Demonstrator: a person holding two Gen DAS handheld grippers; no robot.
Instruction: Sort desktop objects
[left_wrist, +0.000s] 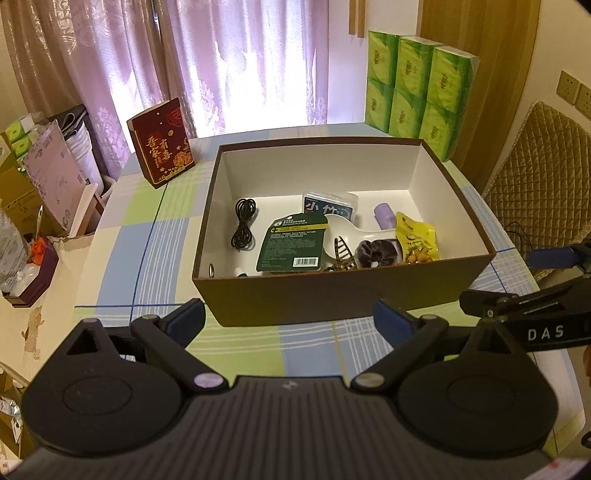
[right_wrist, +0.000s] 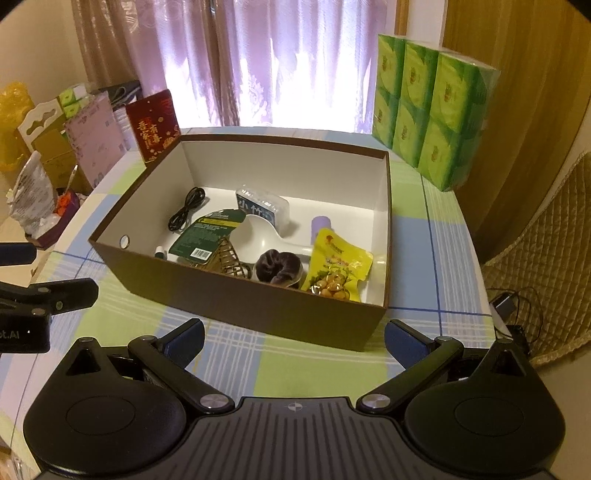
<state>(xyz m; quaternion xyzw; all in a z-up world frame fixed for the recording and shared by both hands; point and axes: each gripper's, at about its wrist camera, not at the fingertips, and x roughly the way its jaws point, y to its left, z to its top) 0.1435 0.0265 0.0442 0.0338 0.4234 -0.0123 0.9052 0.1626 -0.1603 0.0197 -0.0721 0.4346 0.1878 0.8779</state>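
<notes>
A brown box (left_wrist: 332, 299) (right_wrist: 229, 295) with a white inside stands on the checked tablecloth. It holds a black cable (left_wrist: 243, 225) (right_wrist: 186, 214), a green packet (left_wrist: 293, 242) (right_wrist: 208, 234), a white spoon (left_wrist: 351, 230) (right_wrist: 266, 232), a dark scrunchie (left_wrist: 376, 253) (right_wrist: 280, 267), a yellow snack bag (left_wrist: 417, 236) (right_wrist: 338, 264), a blue pack (left_wrist: 328, 208) (right_wrist: 264, 206), a gold hair claw (right_wrist: 225, 258) and a lilac roll (left_wrist: 386, 216) (right_wrist: 320, 225). My left gripper (left_wrist: 288, 319) and right gripper (right_wrist: 293, 339) hover open and empty before the box's near wall.
A red gift box (left_wrist: 162, 142) (right_wrist: 153, 123) stands behind the brown box on the left. Stacked green tissue packs (left_wrist: 417, 92) (right_wrist: 432, 107) stand at the back right. Cartons and bags crowd the left beyond the table edge. A quilted chair (left_wrist: 543, 177) sits at the right.
</notes>
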